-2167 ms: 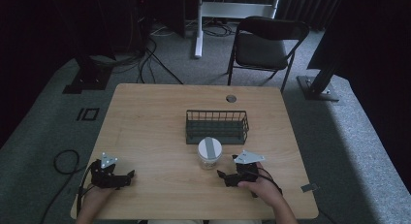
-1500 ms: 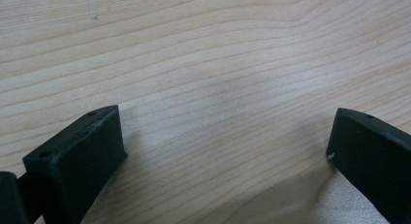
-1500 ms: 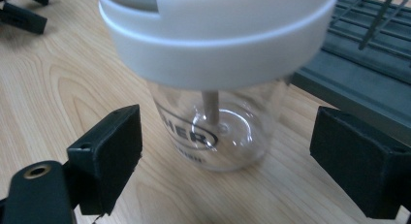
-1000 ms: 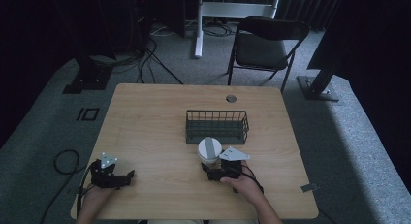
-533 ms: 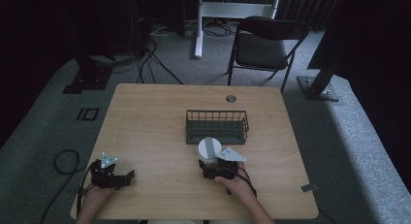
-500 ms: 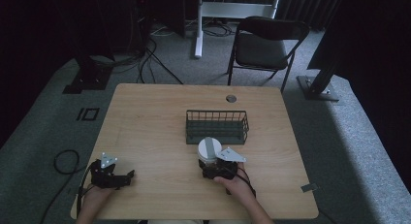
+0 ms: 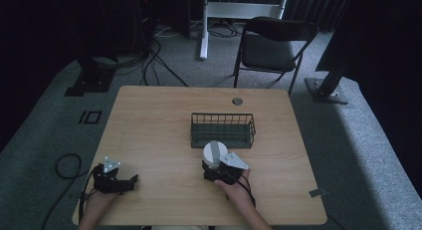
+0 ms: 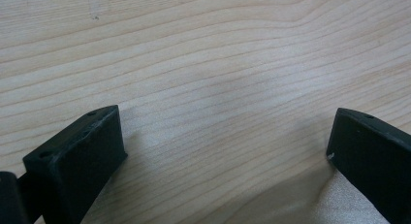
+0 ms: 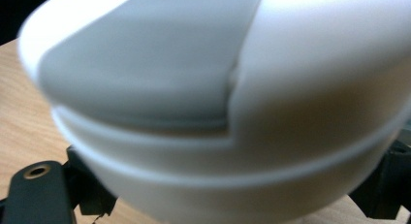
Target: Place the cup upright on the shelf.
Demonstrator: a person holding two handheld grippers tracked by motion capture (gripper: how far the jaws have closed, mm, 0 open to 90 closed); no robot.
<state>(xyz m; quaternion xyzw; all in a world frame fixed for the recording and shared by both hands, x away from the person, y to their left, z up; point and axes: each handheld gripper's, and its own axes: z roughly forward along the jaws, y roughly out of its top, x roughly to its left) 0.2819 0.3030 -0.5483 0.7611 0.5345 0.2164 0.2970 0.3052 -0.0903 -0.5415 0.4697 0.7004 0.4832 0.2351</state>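
Observation:
A white jar point(image 7: 215, 151) with a white lid crossed by a grey stripe stands on the wooden table point(image 7: 159, 120), just in front of a dark wire basket point(image 7: 223, 121). My right gripper point(image 7: 213, 166) reaches the jar from the near side. In the right gripper view the jar point(image 9: 218, 112) is very close and blurred, with one black jaw low on each side; the jaws stand wide apart, and I cannot tell whether they touch it. My left gripper point(image 7: 130, 180) rests at the table's near left corner. Its jaws are spread over bare wood point(image 8: 225, 151).
The basket looks empty and sits at the table's middle. A small round grommet point(image 7: 237, 101) lies near the far edge. A folding chair point(image 7: 271, 46) stands beyond the table, and cables run over the floor at the left.
My right gripper has slid left and forward from the near right up to the jar, which now sits between its jaws. The jar and the left gripper have stayed put.

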